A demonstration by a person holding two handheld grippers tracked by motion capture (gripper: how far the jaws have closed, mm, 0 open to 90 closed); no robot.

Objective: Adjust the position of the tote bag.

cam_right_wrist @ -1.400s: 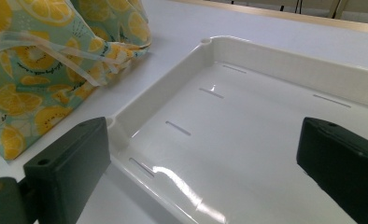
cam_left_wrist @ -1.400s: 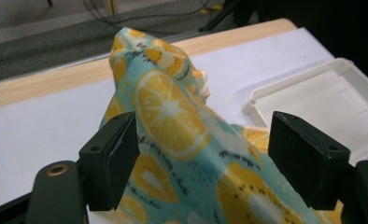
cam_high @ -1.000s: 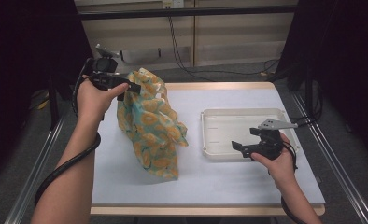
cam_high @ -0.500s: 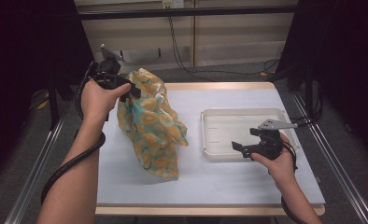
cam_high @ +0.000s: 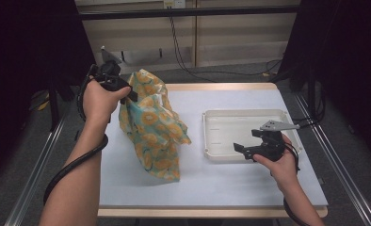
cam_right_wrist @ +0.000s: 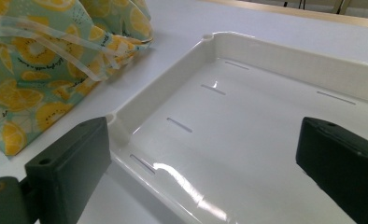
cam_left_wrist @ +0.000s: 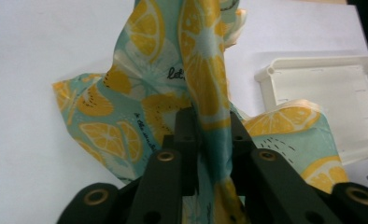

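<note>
The table (cam_high: pixel 230 188) has a white top with a light wood edge. Metal rails (cam_high: pixel 33 169) run along both sides over a grey floor (cam_high: pixel 358 155). Behind it stands a pale panelled wall (cam_high: pixel 230 42), crossed by a black bar (cam_high: pixel 188 13). Cables (cam_high: pixel 183 61) hang down. Both far sides are dark.

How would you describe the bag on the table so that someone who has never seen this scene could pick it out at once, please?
On the white table, look at its left half, beside the empty white tray on the right. There a soft fabric bag is lifted at its top by the left gripper, whose jaws pinch its fabric. Its teal cloth printed with orange citrus slices sets it apart from everything else.
</note>
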